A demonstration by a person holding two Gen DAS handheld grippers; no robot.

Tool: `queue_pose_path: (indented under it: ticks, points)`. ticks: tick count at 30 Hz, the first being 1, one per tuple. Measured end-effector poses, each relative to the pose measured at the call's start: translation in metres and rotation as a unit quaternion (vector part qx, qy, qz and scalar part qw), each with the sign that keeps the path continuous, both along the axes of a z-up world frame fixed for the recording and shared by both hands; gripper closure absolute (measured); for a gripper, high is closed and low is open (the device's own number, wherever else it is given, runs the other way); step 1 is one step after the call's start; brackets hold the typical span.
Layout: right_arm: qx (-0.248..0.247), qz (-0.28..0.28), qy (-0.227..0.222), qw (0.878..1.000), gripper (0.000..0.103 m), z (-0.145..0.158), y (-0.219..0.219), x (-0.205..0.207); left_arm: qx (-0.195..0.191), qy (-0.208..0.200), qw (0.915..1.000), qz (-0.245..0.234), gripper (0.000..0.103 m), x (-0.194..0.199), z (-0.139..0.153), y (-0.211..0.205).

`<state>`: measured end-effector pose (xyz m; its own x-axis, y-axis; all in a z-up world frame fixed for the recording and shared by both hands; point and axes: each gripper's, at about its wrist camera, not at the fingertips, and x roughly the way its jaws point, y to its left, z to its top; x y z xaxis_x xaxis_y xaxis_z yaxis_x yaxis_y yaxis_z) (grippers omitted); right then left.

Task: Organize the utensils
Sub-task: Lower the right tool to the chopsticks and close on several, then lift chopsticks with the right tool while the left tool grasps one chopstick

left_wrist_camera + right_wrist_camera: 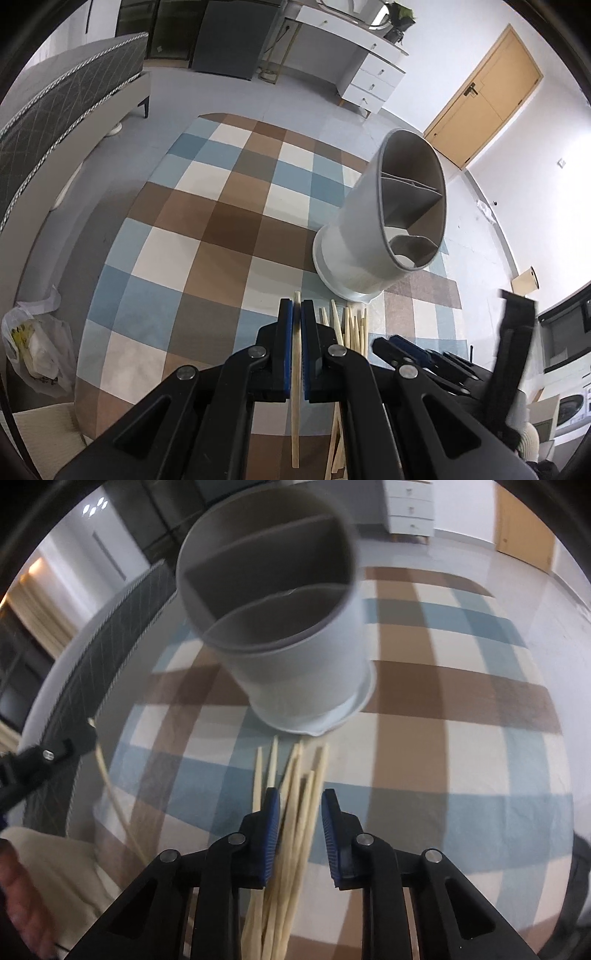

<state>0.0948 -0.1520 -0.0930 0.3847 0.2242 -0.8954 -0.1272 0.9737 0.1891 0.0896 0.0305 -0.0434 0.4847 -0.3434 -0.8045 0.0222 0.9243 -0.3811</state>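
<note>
My left gripper (pixel 296 314) is shut on a single pale wooden chopstick (pixel 295 369), held above the checked tablecloth (pixel 207 236). A grey utensil holder (pixel 384 229) with inner dividers stands ahead to the right, empty as far as I see. Several loose chopsticks (pixel 351 328) lie on the cloth in front of it. In the right wrist view my right gripper (pixel 300 805) is open above that pile of chopsticks (pixel 295 812), with the holder (pixel 280 627) just beyond. The left gripper (pixel 55 753) and its chopstick (pixel 114 801) show at the left.
A grey bed (pixel 62 96) lies left of the table. A plastic bag (pixel 33 347) sits on the floor at the lower left. A white dresser (pixel 369 70) and a wooden door (pixel 484 96) stand at the far wall.
</note>
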Motion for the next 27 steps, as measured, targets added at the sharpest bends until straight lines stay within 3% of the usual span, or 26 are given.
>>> queue_pose_path:
  ticks: [4,11,17,21,23,25,27]
  points:
    - [-0.008,0.018,0.006,1.0,0.081,-0.009,0.012,0.014,-0.024,0.016,0.9995,0.013,0.103,0.006,-0.007,0.007]
    - [-0.055,0.041,0.01,0.998,0.083,-0.023,0.023,0.023,-0.033,0.025,0.9989,0.021,0.103,0.011,-0.01,0.011]
    - [-0.055,0.051,0.011,0.997,0.098,-0.029,0.024,0.026,-0.029,0.034,0.9986,0.028,0.103,0.014,-0.015,0.014]
    - [-0.037,0.042,0.001,0.998,0.1,-0.026,0.016,0.026,-0.02,0.068,0.9966,0.042,0.103,0.02,-0.03,0.022]
    - [-0.026,0.037,-0.012,0.999,0.1,-0.02,0.011,0.025,-0.005,0.101,0.994,0.044,0.092,0.025,-0.044,0.023]
    - [-0.008,0.027,-0.028,0.999,0.1,-0.008,0.0,0.018,0.011,0.115,0.9919,0.053,0.06,0.027,-0.053,0.025]
    - [0.009,0.012,-0.05,0.999,0.1,0.006,-0.011,0.01,0.009,0.111,0.9918,0.063,0.051,0.028,-0.058,0.027]
